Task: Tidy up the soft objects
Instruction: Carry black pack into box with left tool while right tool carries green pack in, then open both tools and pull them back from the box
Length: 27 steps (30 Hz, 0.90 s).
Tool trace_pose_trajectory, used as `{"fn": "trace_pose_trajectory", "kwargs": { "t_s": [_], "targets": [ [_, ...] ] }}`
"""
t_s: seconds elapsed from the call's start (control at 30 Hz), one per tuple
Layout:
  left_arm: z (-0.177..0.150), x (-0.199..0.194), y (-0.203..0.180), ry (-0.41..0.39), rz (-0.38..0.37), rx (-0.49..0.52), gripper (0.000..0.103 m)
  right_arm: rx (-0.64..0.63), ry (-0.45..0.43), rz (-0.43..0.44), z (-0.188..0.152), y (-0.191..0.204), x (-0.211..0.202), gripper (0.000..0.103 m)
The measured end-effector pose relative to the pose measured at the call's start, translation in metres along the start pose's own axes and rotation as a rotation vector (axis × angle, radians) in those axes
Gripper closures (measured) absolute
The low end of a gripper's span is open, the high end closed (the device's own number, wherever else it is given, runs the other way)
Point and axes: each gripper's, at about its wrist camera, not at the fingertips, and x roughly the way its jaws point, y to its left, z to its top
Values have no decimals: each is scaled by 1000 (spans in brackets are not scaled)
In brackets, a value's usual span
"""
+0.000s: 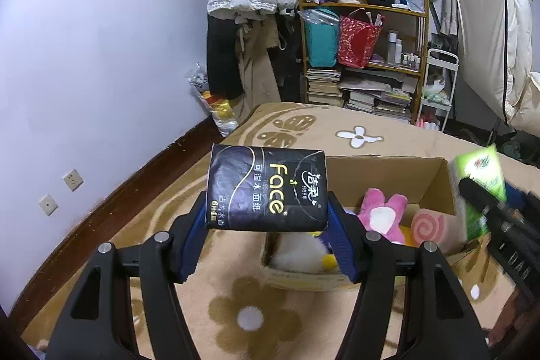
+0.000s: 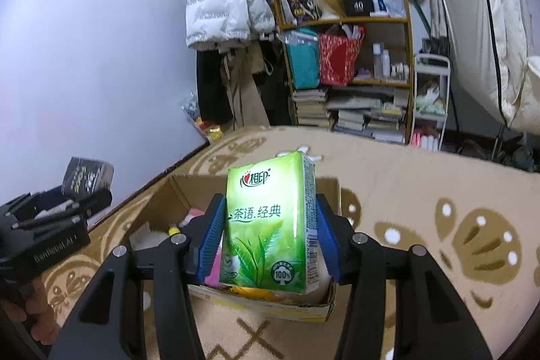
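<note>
Both tissue packs look light and squashy, film-wrapped so likely a bit slick; best held across the two narrow sides near the middle, as now, with moderate squeeze so the paper inside gives but the wrap does not slide or burst. Left gripper [image 1: 266, 218] is clamped on the black pack [image 1: 266, 189], blue pads on its left and right ends, pack held in the air, tilted slightly, just left of and above the box [image 1: 435, 181]. Black pack: glossy dark wrap, gold "Face" lettering, white Chinese text, thin gold curves. Right gripper [image 2: 268, 235] is clamped on the green pack [image 2: 270, 225], held upright over the box [image 2: 189, 191], pads on its narrow sides. Green pack: bright green wrap, tea-leaf artwork, red heart logo, barcode and fine print down its right side. Box is open cardboard on the patterned beige bed [image 1: 371, 123], already holding a pink plush [image 1: 381, 215], a swirl-patterned soft item [image 1: 428, 226] and something white and fluffy [image 1: 297, 253]. Judged: both packs are ready to drop in; little damage risk apart from crushed corners.
</note>
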Motion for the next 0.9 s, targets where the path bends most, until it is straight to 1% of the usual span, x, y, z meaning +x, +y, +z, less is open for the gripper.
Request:
{"fn": "trace_pose_trajectory", "kwargs": {
  "t_s": [0.07, 0.13, 0.2, 0.27, 0.3, 0.33, 0.37, 0.4, 0.43, 0.47, 0.5, 0.57, 0.67, 0.7, 0.83, 0.9],
  "targets": [
    [0, 6, -2, 5, -33, -9, 39, 11, 16, 4, -7, -2, 6, 47],
    [-2, 14, -4, 22, -81, -24, 39, 19, 33, 5, -11, -4, 13, 46],
    [-4, 22, -8, 41, -94, -28, 39, 25, 39, -9, -15, -7, 19, 45],
    [-7, 26, -11, 44, -106, -28, 38, 41, 51, 2, -17, -10, 23, 45],
    [-8, 28, -13, 47, -117, -22, 32, 48, 54, 4, -17, -12, 24, 45],
    [-8, 30, -16, 51, -125, -13, 21, 56, 53, 7, -17, -13, 24, 42],
    [-8, 32, -18, 53, -119, -7, 15, 61, 51, 8, -17, -14, 24, 33],
    [-9, 33, -19, 54, -104, -4, 9, 69, 48, 9, -17, -15, 24, 27],
    [-9, 34, -19, 50, -80, -3, 8, 78, 46, 8, -16, -16, 23, 16],
    [-11, 34, -18, 46, -66, -4, 8, 85, 47, 7, -16, -17, 23, 11],
    [-11, 34, -18, 49, -60, -7, 6, 90, 50, 8, -15, -18, 23, 10],
    [-12, 38, -14, 75, -54, -20, 4, 104, 61, 6, -14, -21, 24, 3],
    [-17, 37, -9, 88, -41, -19, 3, 124, 46, 13, -13, -25, 18, 0],
    [-18, 34, -8, 75, -23, -14, 1, 125, 38, 13, -12, -25, 16, 0],
    [-19, 17, -7, 43, 24, 22, 0, 135, 14, 11, -10, -25, 8, 0],
    [-18, 9, -5, 35, 34, 30, 0, 130, 10, 10, -8, -24, 3, 0]
  ]
}}
